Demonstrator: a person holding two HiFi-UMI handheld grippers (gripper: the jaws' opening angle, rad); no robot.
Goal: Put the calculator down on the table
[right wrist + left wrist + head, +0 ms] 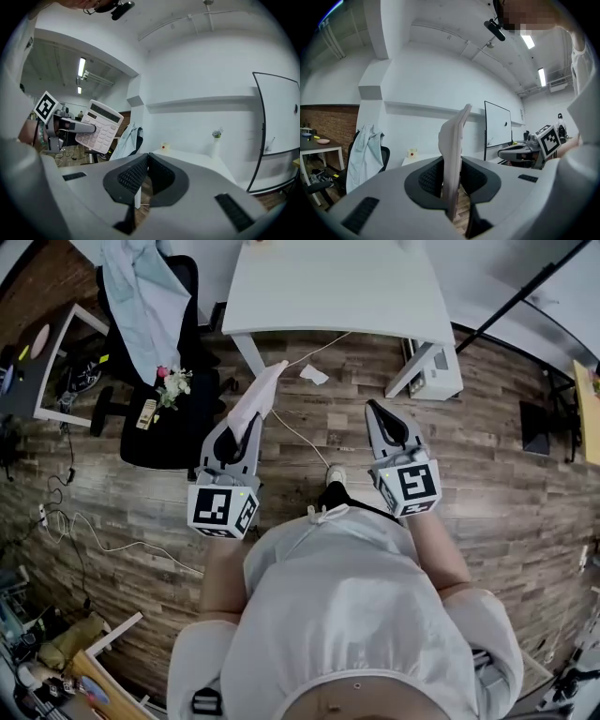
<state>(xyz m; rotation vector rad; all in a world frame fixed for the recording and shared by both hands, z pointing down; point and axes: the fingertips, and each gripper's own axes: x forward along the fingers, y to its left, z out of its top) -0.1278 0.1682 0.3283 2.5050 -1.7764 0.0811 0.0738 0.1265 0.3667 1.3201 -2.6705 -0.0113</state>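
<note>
The step in hand is the carry: the calculator [260,397] is off the worktop, gripped by its lower edge in the left gripper [242,439]. It stands upright between the fingers, which press narrowly on its thin body. From the right gripper view its keys face right. The right gripper [379,416] has its fingers closed together with nothing between them.

The white worktop [328,287] lies farther ahead, across a strip of wooden floor [487,446]. I judge the next move calls for bringing the left gripper forward over the near edge, tipping the calculator flat with its keys up, lowering it until its back rests on the surface, and only then releasing.

The worktop looks mostly bare, so there is plenty of landing room. A small yellowish object [164,146] and a slim vase [215,143] stand toward its far side. On the left of the path a black office chair [164,427] carries a pale jacket [141,287], and a white cable [300,432] trails across the floor.
</note>
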